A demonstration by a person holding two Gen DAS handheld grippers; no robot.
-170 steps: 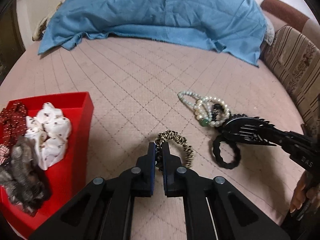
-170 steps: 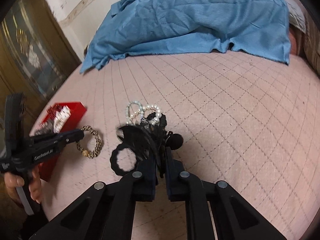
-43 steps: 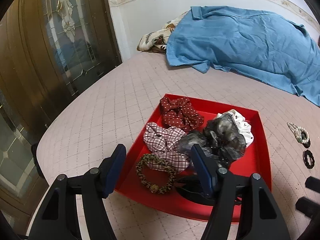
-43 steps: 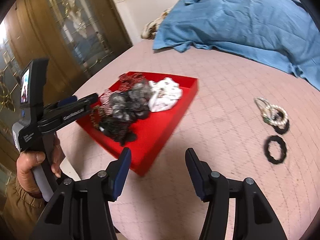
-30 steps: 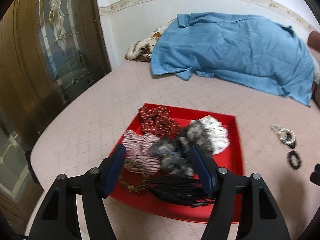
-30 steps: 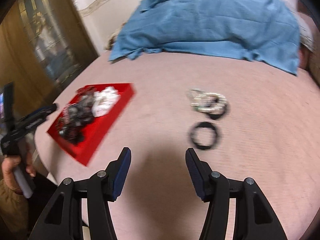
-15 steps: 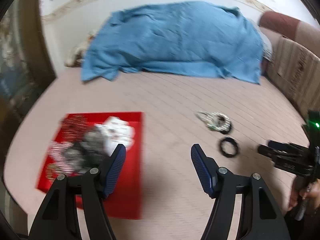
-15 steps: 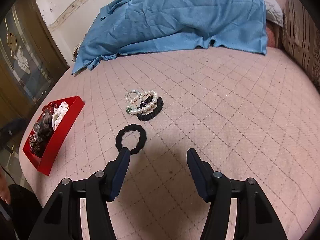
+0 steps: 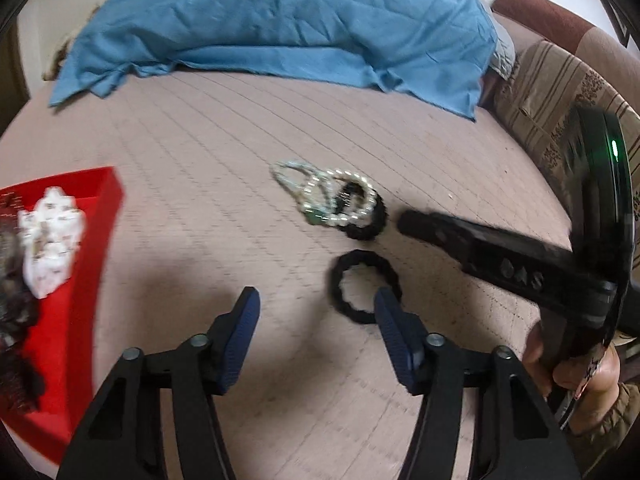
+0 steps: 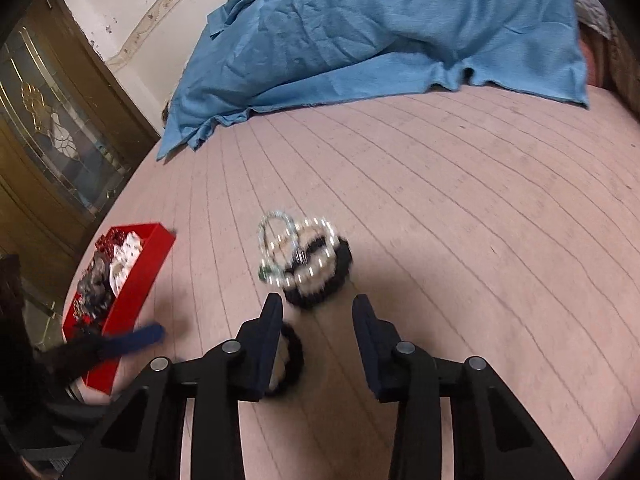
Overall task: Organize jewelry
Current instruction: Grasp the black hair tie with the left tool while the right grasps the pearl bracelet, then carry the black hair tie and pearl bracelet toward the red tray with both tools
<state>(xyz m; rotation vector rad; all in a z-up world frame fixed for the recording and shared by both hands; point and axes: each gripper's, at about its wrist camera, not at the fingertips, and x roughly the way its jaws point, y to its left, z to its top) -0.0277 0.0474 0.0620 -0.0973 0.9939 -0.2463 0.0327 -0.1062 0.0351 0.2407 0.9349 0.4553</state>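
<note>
- The left gripper (image 9: pixel 316 300) is nearest in the left wrist view, its jaws apart and closing with only bare bedspread between them; its right blue pad (image 9: pixel 394 330) overlaps the near rim of a black hair tie without gripping it.
- That black hair tie (image 9: pixel 364 286) lies flat on the pink quilted bedspread (image 9: pixel 200 140), just right of the gap between the left jaws.
- The right gripper (image 10: pixel 318 306) shows narrower jaws, also closing, with nothing pressed between them; the black hair tie sits partly hidden behind its left finger (image 10: pixel 260 344).
- Just beyond the right gripper's tips lies a cluster of pearl bracelets (image 10: pixel 298 250) draped over a second black scrunchie (image 10: pixel 320 280); motion blur smears the beads.
- In the left wrist view the same cluster (image 9: pixel 328 198) lies a little beyond the loose hair tie, apart from it, with the right gripper's black finger (image 9: pixel 436 230) pointing at it from the right.
- The person's right hand (image 9: pixel 576 364) grips that tool's handle at the near right edge.
- A red tray (image 9: pixel 104 216) sits at the left, holding a white scrunchie (image 9: pixel 52 236) and darker ones too blurred to tell apart.
- At the far end a blue cloth (image 9: pixel 280 16) covers a heap on the bed.
- A striped cushion (image 9: pixel 560 92) stands at the far right, and a glazed wooden door (image 10: pixel 52 132) at the far left.
</note>
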